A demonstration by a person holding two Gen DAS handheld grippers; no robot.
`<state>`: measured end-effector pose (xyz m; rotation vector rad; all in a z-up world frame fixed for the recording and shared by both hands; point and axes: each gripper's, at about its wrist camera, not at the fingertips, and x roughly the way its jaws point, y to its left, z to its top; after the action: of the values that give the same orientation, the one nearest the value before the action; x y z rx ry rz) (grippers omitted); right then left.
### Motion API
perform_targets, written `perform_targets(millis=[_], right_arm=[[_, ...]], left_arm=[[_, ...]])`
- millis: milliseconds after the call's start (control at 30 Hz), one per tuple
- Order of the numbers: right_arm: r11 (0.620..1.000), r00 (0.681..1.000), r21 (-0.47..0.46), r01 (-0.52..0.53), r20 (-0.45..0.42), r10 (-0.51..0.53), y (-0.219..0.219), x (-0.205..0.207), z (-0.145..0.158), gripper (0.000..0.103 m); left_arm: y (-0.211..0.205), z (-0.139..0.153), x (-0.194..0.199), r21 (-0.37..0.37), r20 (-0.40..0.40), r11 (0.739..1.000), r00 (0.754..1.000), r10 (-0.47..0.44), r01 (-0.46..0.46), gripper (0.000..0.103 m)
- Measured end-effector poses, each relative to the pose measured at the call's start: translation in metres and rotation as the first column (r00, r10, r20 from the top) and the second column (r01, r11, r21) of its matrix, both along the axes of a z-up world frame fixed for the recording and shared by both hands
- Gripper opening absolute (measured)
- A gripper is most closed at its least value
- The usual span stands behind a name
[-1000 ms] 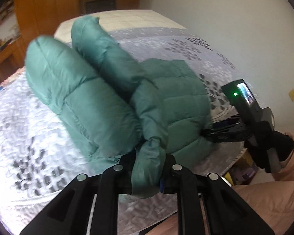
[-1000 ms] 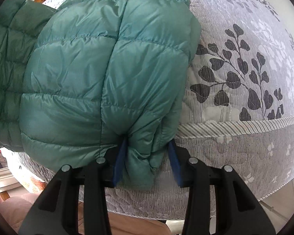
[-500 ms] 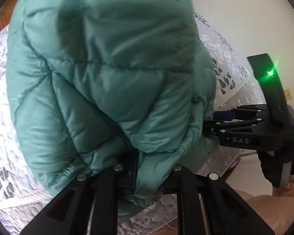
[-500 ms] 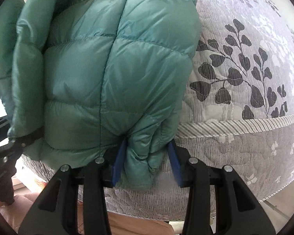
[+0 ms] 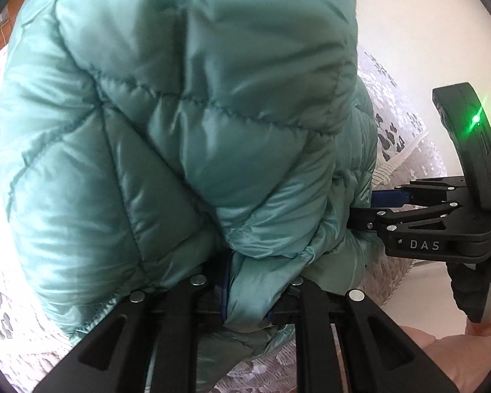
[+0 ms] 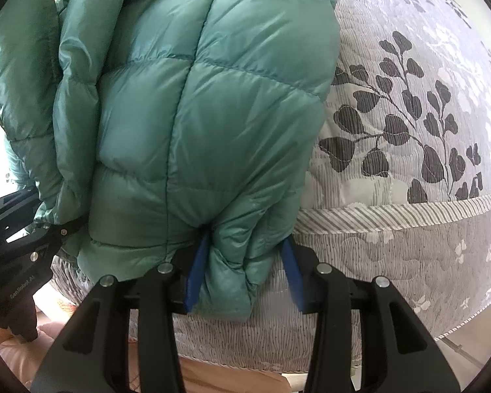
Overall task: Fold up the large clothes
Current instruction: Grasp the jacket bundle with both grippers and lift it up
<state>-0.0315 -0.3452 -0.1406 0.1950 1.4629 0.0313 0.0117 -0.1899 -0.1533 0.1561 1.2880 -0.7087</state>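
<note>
A teal quilted puffer jacket (image 5: 180, 131) lies on the bed and fills most of the left wrist view. My left gripper (image 5: 248, 288) is shut on a bunched edge of it and points steeply down. In the right wrist view the jacket (image 6: 196, 114) hangs over the mattress's near edge. My right gripper (image 6: 245, 262) points straight down, its blue pads (image 6: 196, 275) shut on a thick fold at the hem. The two grippers sit close side by side: the right gripper (image 5: 373, 208) shows at the right of the left view, the left gripper (image 6: 59, 229) at the left of the right view.
The mattress (image 6: 409, 131) has a grey-white cover with dark leaf prints and a striped piped edge (image 6: 392, 209). A person's peach-coloured clothing (image 5: 458, 360) is just below the grippers. A pale wall (image 5: 409, 32) stands beyond the bed.
My left gripper came down toward the near bed edge with its part of the jacket, doubling the jacket over beside the right gripper. The right gripper stayed in place, still gripping.
</note>
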Motion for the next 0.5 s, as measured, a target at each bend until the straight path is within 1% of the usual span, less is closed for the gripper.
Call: perform_targets(millis=[133,300,333,367,400,467,500], right_arm=[[1.0,1.0,0.003,0.004,0.001,-0.004,-0.002,0.001,-0.002,0.042],[0.999,1.0,0.029,0.021,0.006,-0.022,-0.009,-0.001,0.002,0.044],[0.999,1.0,0.03,0.027,0.009,-0.027,-0.011,-0.002,0.003,0.045],[0.999,0.999,0.033,0.032,0.016,-0.032,-0.014,-0.004,0.006,0.047],[0.999,0.999,0.032,0.036,0.019,-0.036,-0.017,-0.006,0.007,0.048],[0.998,0.999,0.04,0.045,0.025,-0.046,-0.023,-0.009,0.012,0.048],[0.998,0.998,0.038,0.048,0.029,-0.049,-0.025,-0.01,0.015,0.048]], left_arm=[[0.01,0.006,0.008,-0.021,-0.01,1.0,1.0,0.01,-0.01,0.016],[0.033,0.031,0.006,-0.133,-0.053,0.991,0.999,-0.001,-0.006,0.026],[0.039,0.039,0.005,-0.159,-0.064,0.987,0.998,0.0,-0.011,0.03],[0.046,0.048,0.004,-0.187,-0.069,0.982,0.998,0.002,-0.015,0.033],[0.057,0.061,0.002,-0.231,-0.063,0.973,0.998,0.007,-0.022,0.034],[0.077,0.083,0.0,-0.316,-0.055,0.948,0.998,0.012,-0.029,0.051],[0.091,0.096,0.0,-0.377,-0.054,0.926,0.998,0.021,-0.04,0.053]])
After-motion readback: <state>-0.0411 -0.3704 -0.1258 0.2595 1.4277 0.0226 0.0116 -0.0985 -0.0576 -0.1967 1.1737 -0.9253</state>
